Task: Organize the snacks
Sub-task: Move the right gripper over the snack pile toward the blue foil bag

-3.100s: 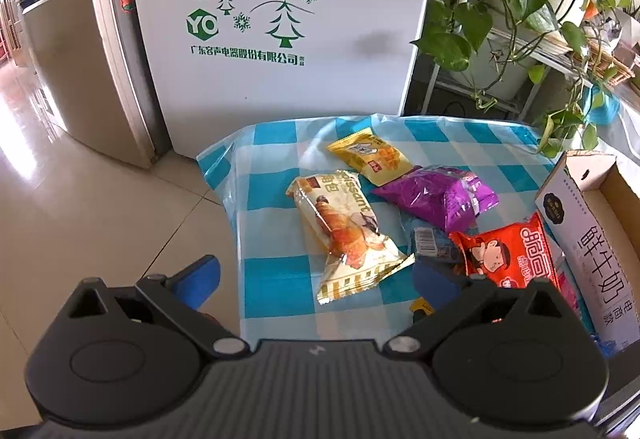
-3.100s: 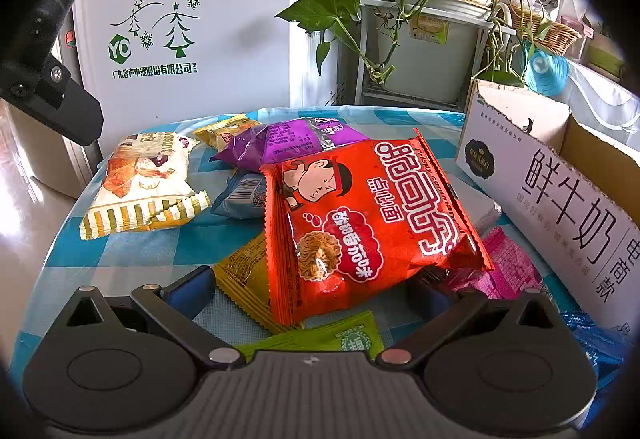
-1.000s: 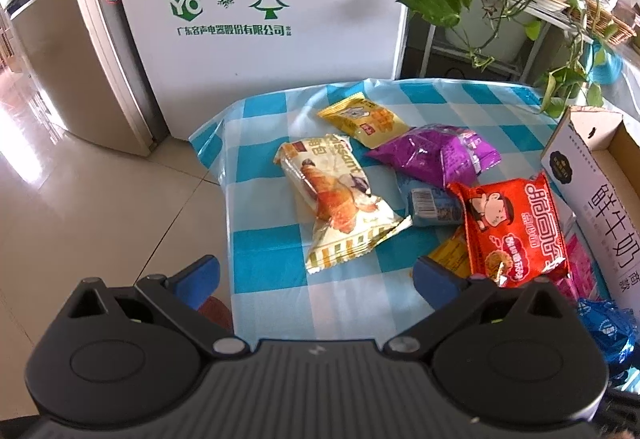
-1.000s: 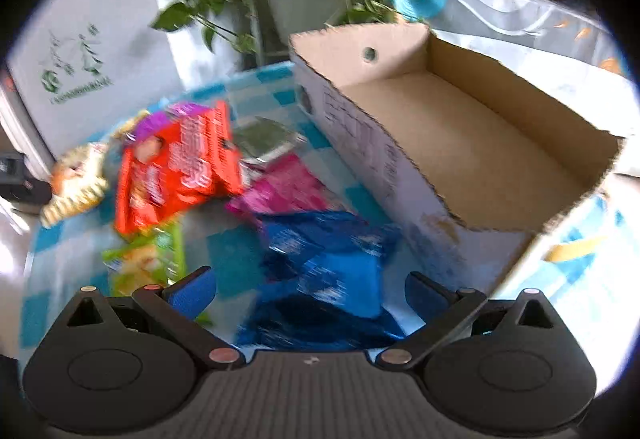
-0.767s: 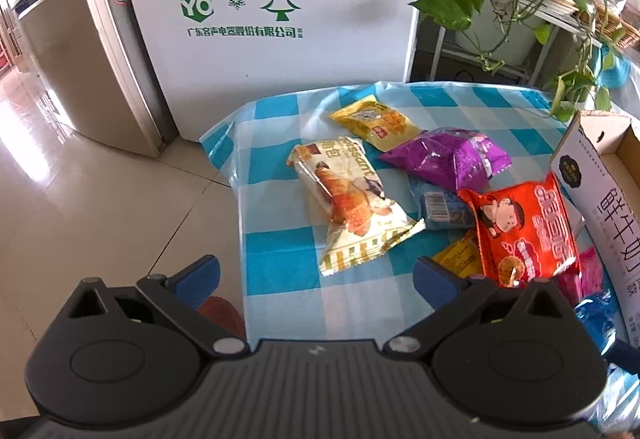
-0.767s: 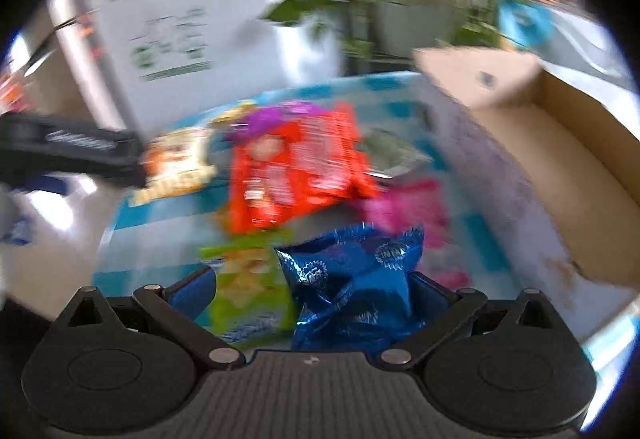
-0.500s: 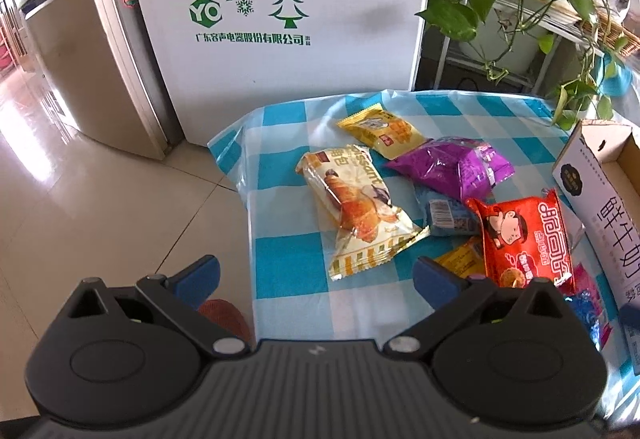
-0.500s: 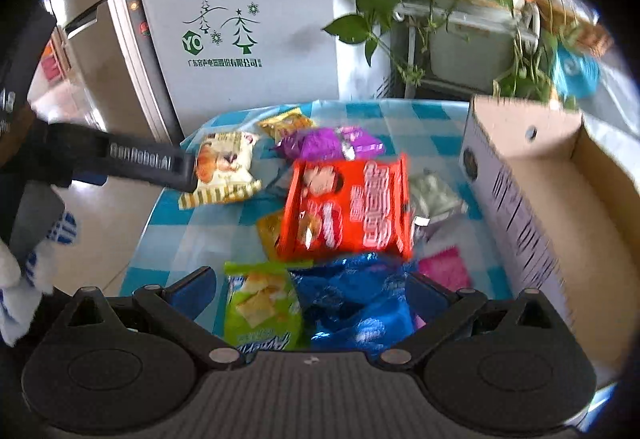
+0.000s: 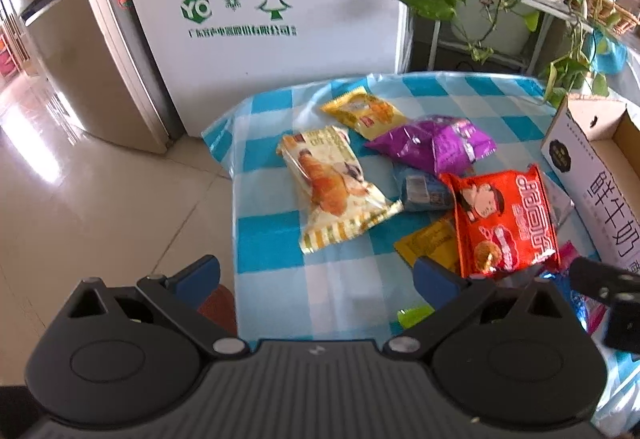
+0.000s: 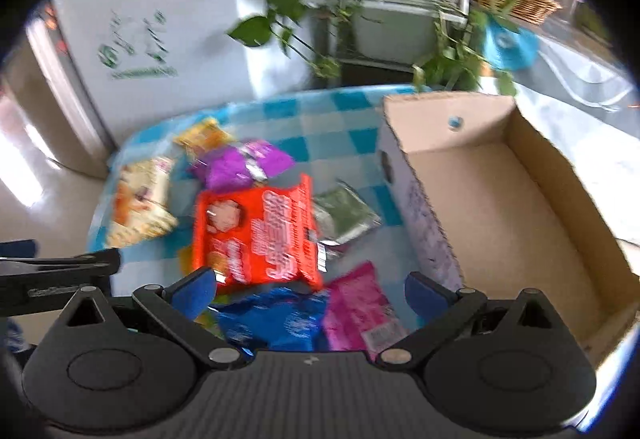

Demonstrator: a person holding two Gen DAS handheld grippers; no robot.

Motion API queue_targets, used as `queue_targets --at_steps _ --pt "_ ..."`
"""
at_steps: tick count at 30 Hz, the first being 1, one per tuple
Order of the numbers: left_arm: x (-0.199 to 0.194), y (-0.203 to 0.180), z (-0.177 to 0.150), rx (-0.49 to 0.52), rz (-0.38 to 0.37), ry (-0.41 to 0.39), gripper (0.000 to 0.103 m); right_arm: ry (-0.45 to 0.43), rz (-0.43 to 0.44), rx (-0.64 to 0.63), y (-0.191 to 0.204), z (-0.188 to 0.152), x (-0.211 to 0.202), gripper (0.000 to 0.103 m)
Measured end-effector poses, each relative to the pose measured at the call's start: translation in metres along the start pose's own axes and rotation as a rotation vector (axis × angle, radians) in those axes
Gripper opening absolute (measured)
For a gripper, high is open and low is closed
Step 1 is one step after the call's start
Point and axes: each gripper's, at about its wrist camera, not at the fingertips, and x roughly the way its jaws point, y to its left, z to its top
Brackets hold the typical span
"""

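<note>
Many snack bags lie on the bench (image 9: 276, 239) with its blue checked cloth. Both tools are wide apart and hold nothing. The left tool (image 9: 316, 271) hangs near the croissant bag (image 9: 332, 187). The right tool (image 10: 308, 289) hangs over the blue bag (image 10: 272, 315) and pink bag (image 10: 360, 307), beside the cardboard box (image 10: 500, 207). The red bag (image 10: 256, 235) lies in the middle.

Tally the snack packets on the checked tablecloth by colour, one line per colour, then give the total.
Red: 1, the red noodle packet
Purple: 1
Yellow or orange: 2
Cream, croissant picture: 1
Blue: 2
Pink: 1
Silver-green: 1
Green: 1
Total: 10 visible; the cardboard box holds none.
</note>
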Motion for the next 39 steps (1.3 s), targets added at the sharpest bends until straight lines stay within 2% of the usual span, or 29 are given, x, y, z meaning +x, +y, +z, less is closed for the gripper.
queue_targets --at_steps 10,26,39 --pt "-0.001 -0.008 -0.004 0.005 -0.003 0.009 0.102 0.015 -0.009 -0.036 0.015 0.001 0.006 0.103" --pt "-0.001 -0.012 -0.004 0.02 0.008 0.008 0.101 0.04 -0.067 -0.011 0.012 0.001 0.011 0.103" --pt "0.0 -0.012 -0.004 0.023 0.005 0.009 0.101 0.043 -0.08 -0.02 0.013 0.002 0.012 0.103"
